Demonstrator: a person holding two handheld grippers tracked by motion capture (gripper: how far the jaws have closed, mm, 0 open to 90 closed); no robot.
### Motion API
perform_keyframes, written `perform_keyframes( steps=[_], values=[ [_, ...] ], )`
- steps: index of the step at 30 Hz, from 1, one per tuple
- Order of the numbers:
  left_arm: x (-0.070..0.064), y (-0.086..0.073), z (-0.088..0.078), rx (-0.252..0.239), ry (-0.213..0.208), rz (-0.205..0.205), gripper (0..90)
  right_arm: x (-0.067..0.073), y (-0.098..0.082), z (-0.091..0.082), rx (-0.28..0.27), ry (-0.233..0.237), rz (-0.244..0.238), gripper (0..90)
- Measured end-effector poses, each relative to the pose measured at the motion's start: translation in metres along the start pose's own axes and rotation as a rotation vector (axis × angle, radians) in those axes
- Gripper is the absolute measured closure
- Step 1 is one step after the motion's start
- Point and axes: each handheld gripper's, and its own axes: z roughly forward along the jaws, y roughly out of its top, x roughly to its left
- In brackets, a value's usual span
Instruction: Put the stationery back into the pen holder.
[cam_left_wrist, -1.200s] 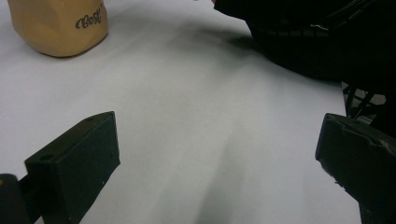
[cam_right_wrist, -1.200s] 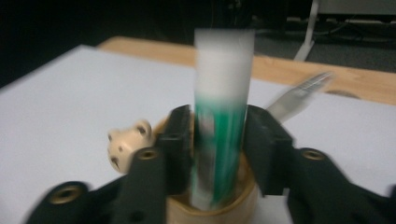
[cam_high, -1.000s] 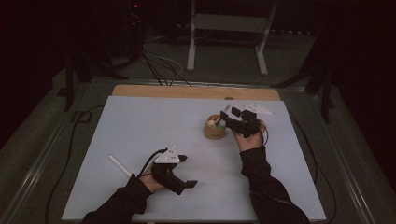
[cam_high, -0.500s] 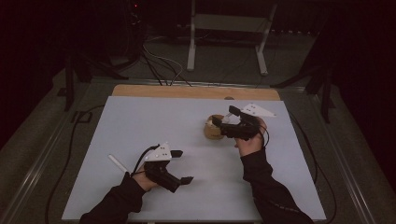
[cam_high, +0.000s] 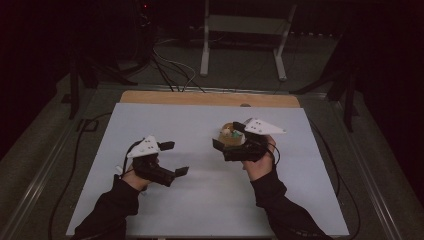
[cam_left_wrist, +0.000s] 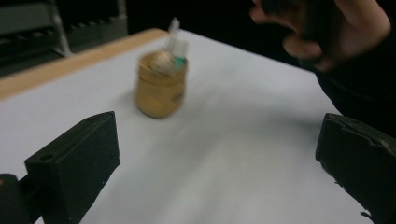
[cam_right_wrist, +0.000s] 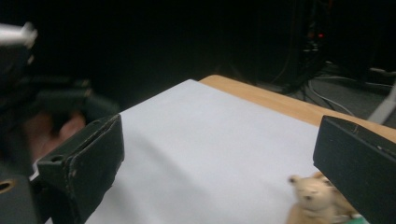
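- Since the earlier frame, both my hands have drifted — the left hand-held gripper (cam_high: 172, 159) has come up off the desk (cam_high: 200, 210), jaws spread wide on nothing.
- Right hand-held gripper (cam_high: 227, 137) has just been opening; its jaws now stand released, clear of the jar (cam_left_wrist: 160, 86).
- That tan jar stands upright on the desk just beyond the right jaws — small bits poking from its top.
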Motion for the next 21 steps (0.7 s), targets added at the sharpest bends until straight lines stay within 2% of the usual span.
perform_keyframes(
  steps=[5, 8, 10, 11, 16, 21],
  values=[
    [0.012, 0.006, -0.018, -0.048, 0.048, -0.023, 0.2, 0.021, -0.01, 0.008, 0.031, 0.034, -0.019, 1.7],
    [0.015, 0.008, -0.025, -0.064, 0.062, -0.027, 0.2, 0.036, -0.019, 0.015, 0.059, 0.07, -0.023, 1.7],
    [0.017, 0.008, -0.026, -0.066, 0.068, -0.029, 0.2, 0.04, -0.022, 0.016, 0.067, 0.08, -0.024, 1.7],
    [0.017, 0.008, -0.027, -0.067, 0.07, -0.03, 0.2, 0.05, -0.029, 0.022, 0.098, 0.115, -0.013, 1.7],
    [0.021, 0.006, -0.027, -0.068, 0.081, -0.038, 0.2, 0.079, -0.054, 0.04, 0.174, 0.196, -0.006, 1.7],
    [0.024, 0.006, -0.029, -0.074, 0.098, -0.042, 0.2, 0.104, -0.071, 0.061, 0.196, 0.264, -0.036, 1.7]
  ],
)
